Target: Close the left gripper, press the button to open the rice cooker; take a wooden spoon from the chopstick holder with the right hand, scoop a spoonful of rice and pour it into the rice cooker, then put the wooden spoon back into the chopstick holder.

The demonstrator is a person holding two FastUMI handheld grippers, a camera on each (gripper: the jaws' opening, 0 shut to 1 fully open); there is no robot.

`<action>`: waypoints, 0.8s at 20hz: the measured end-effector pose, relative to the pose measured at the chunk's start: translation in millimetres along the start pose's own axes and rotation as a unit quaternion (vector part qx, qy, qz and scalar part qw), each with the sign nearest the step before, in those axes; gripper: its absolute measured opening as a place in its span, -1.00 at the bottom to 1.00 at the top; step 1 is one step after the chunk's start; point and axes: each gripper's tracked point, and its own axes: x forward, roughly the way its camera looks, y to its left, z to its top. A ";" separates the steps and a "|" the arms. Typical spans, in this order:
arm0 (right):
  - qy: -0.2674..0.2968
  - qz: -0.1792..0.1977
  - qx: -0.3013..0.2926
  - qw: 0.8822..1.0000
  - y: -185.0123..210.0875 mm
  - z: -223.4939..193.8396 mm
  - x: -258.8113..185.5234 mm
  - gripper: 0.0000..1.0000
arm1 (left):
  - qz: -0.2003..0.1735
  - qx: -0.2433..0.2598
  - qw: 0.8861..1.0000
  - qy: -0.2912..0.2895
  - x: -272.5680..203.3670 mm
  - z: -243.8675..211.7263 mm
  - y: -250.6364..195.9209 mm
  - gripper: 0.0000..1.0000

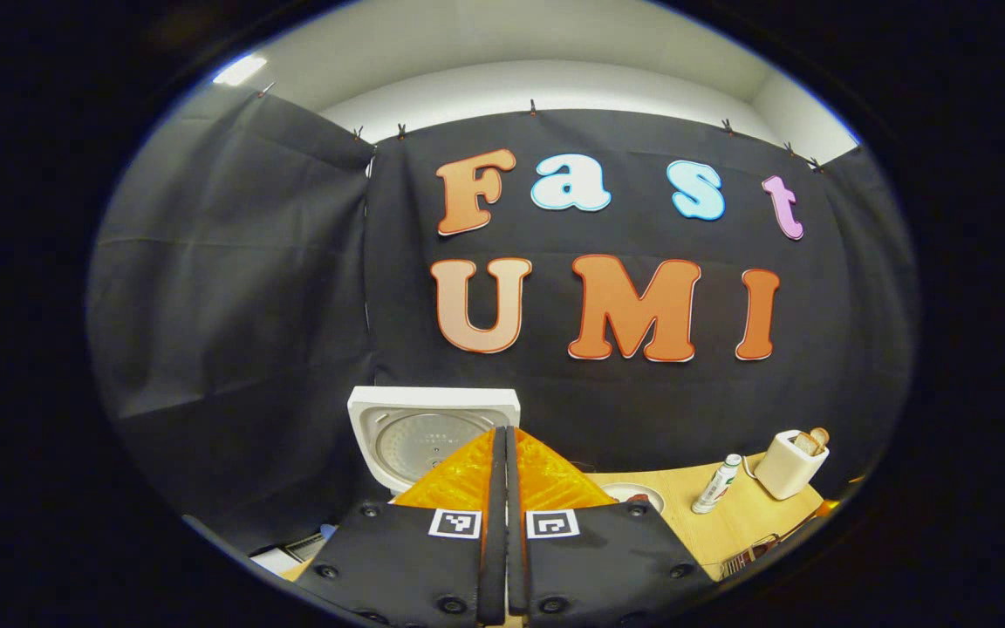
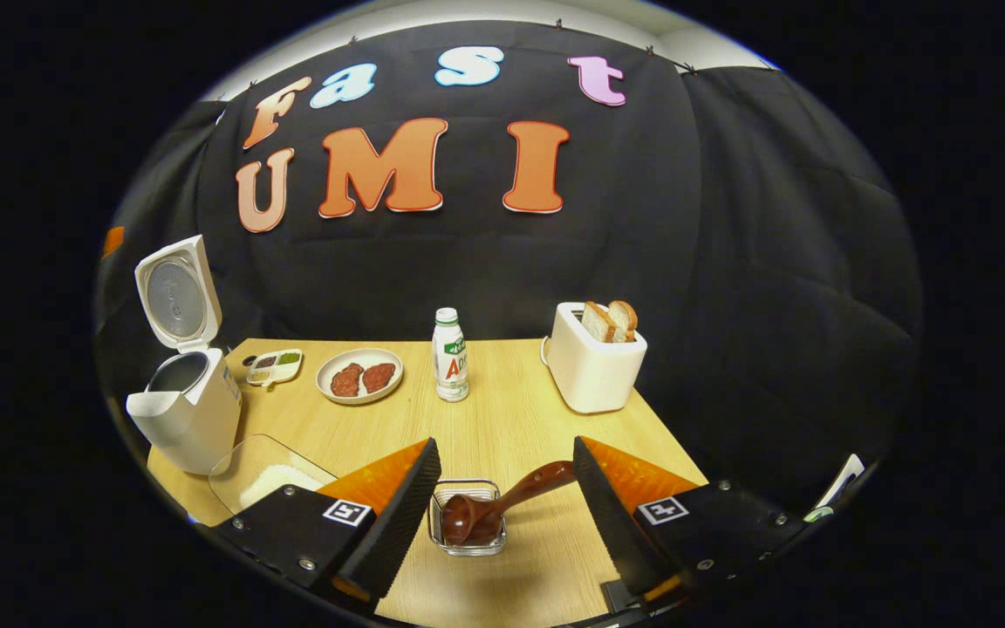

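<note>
Rice cooker open, spoon in holder

White rice cooker [image 2: 188, 410] at the tabletop's left edge, lid upright — wooden spoon [image 2: 502, 501] lies tilted in the clear chopstick holder [image 2: 468, 516] near the front edge.

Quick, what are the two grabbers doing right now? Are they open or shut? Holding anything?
Left gripper: shut, holding nothing, with the open rice cooker ahead.
Right gripper: open, empty, with the wooden spoon in its holder between the fingers.
</note>
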 end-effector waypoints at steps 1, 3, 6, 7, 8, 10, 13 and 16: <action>0.011 -0.002 0.000 1.000 -1.7 -7.6 4.3 0.90 | -0.003 0.012 1.000 0.003 -3.4 -6.0 -4.1 -0.91; 0.028 -0.004 0.006 1.000 -7.1 -22.4 12.4 0.90 | -0.005 0.023 1.000 0.003 -7.4 -7.2 -10.9 -0.89; 0.058 -0.010 0.035 0.998 -11.1 -44.7 25.0 0.90 | -0.005 0.029 1.000 0.001 -19.1 -7.6 -17.1 -0.84; 0.068 -0.010 0.048 0.997 -12.5 -52.5 29.8 0.89 | -0.006 0.033 0.999 0.000 -22.5 -6.6 -19.2 -0.78; 0.077 -0.010 0.061 0.995 -12.2 -60.3 34.6 0.87 | -0.009 0.035 0.999 0.000 -25.3 -6.7 -19.7 -0.66; 0.087 -0.007 0.081 0.993 -12.1 -73.5 44.8 0.84 | -0.007 0.044 0.999 0.003 -30.1 -8.6 -20.3 -0.32; 0.089 0.000 0.115 0.989 -14.3 -85.1 60.0 0.77 | -0.004 0.047 0.999 0.007 -38.5 -11.1 -21.8 0.18; 0.059 0.028 0.163 0.984 -5.7 -81.6 66.4 0.62 | 0.004 0.058 0.998 0.015 -42.9 -16.0 -22.3 0.52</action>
